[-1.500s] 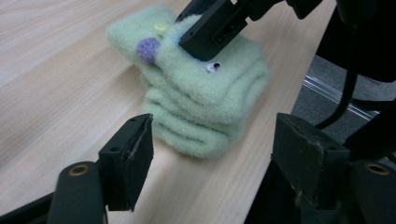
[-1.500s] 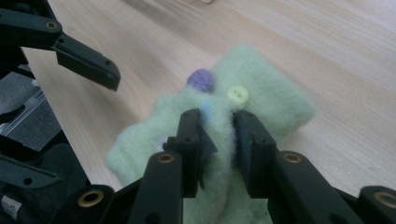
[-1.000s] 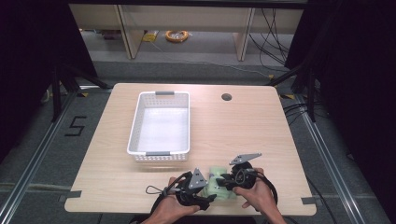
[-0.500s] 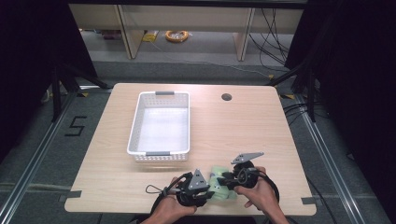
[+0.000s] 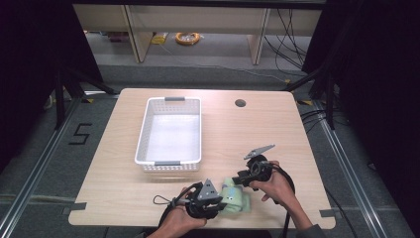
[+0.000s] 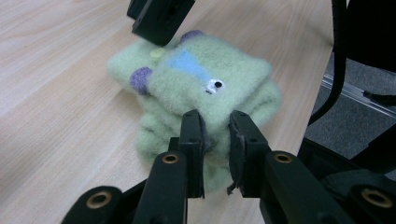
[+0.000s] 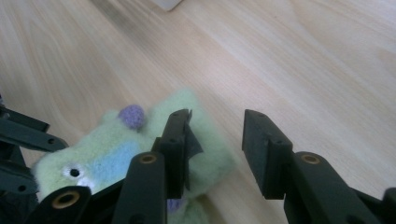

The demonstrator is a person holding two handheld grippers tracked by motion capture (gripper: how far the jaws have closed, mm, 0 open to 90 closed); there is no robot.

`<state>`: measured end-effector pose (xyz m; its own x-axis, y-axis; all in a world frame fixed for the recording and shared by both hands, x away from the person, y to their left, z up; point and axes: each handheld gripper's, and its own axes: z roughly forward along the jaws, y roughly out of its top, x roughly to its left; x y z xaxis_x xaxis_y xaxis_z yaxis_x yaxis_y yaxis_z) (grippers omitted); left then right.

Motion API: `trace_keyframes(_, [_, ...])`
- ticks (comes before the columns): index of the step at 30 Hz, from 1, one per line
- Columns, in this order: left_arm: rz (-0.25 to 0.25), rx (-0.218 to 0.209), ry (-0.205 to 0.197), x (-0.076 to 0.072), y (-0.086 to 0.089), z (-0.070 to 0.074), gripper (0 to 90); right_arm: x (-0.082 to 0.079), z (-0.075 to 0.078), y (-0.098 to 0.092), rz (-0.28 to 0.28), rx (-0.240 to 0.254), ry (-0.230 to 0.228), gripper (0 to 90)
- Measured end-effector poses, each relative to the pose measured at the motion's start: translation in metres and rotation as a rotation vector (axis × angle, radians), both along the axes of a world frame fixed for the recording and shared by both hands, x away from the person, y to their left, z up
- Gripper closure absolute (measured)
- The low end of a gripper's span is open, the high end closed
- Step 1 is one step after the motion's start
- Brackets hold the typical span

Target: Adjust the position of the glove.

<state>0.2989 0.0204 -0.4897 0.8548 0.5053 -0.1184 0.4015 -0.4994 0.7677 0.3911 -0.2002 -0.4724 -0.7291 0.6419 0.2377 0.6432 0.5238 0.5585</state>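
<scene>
Pinching a green plush toy (image 6: pixel 201 93) on the tabletop (image 5: pixel 247 129).
Left tool (image 6: pixel 215 128) has just clamped its near edge; right tool (image 7: pixel 215 128), jaws parted and widening, sits beside it.

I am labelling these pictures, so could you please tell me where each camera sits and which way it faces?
High view: sits above the person's side, looks forward and down on the table and white basket; both hands show, with left tongs and right tongs.
Left gripper view: rides the left tongs, looks along them at the green sock they pinch.
Right gripper view: rides the right tongs, jaws apart, looking down over the sock's edge.
All three views share the sock.
</scene>
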Motion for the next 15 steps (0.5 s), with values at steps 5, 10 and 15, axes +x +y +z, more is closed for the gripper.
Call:
trace_keyframes(5, [-0.011,0.015,0.009,0.001,0.002,-0.001,76.0,0.003,-0.01,0.01,0.031,-0.07,0.046,64.9])
trace_keyframes(10, [0.018,-0.016,0.058,0.002,0.003,-0.004,76.0,0.003,-0.011,0.009,0.03,-0.044,0.069,61.5])
trace_keyframes(15, [-0.001,-0.004,0.047,0.004,0.002,-0.004,76.0,0.002,-0.011,0.009,0.04,-0.05,0.085,58.5])
